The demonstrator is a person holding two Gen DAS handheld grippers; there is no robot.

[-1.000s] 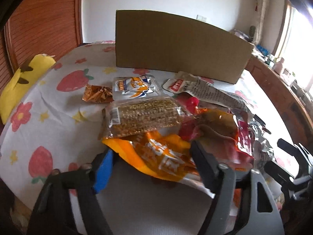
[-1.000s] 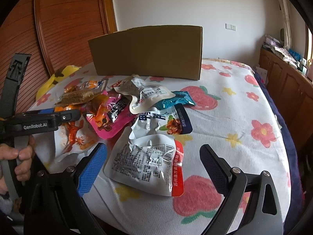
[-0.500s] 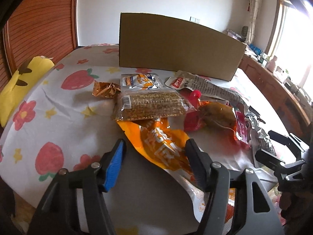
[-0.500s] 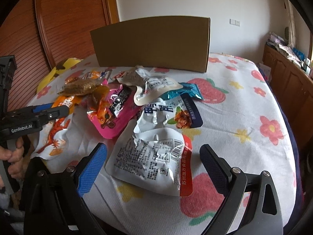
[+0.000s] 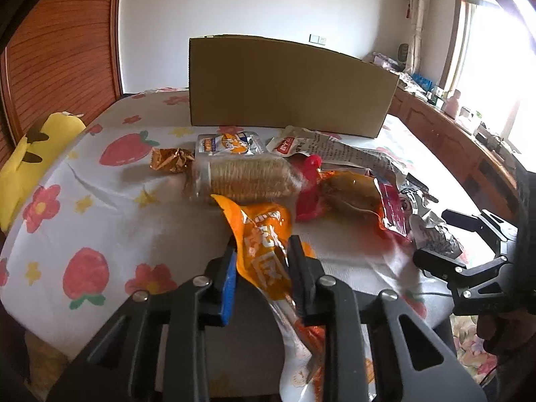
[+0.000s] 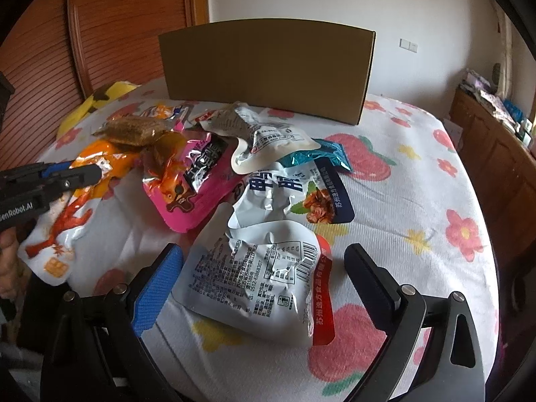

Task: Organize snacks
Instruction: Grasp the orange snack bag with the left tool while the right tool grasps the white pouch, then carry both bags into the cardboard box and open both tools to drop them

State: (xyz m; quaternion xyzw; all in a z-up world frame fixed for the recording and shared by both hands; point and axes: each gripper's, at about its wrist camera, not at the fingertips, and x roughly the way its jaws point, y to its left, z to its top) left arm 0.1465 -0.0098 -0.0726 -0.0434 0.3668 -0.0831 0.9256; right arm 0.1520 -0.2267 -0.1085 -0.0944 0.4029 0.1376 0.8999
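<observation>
Two close wrist views, shared snack pile (image 5: 301,181)

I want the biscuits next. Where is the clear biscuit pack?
In the left wrist view the biscuit pack lies mid-table, before the cardboard box, between the gold wrapper and red packet.

glossy crinkled foil orange snack pouch (image 5: 264,244), clear plastic wrap on cracker pack (image 5: 246,178), matt brown cardboard box (image 5: 288,83), soft printed cloth bed cover (image 6: 418,174), slatted varnished wood doors (image 6: 110,23), matt black plastic left gripper (image 5: 262,261)

Orange packet (image 5: 264,234); pink packet (image 6: 197,181); brown box (image 5: 288,83); strawberry-flower print cloth (image 6: 418,201).
</observation>
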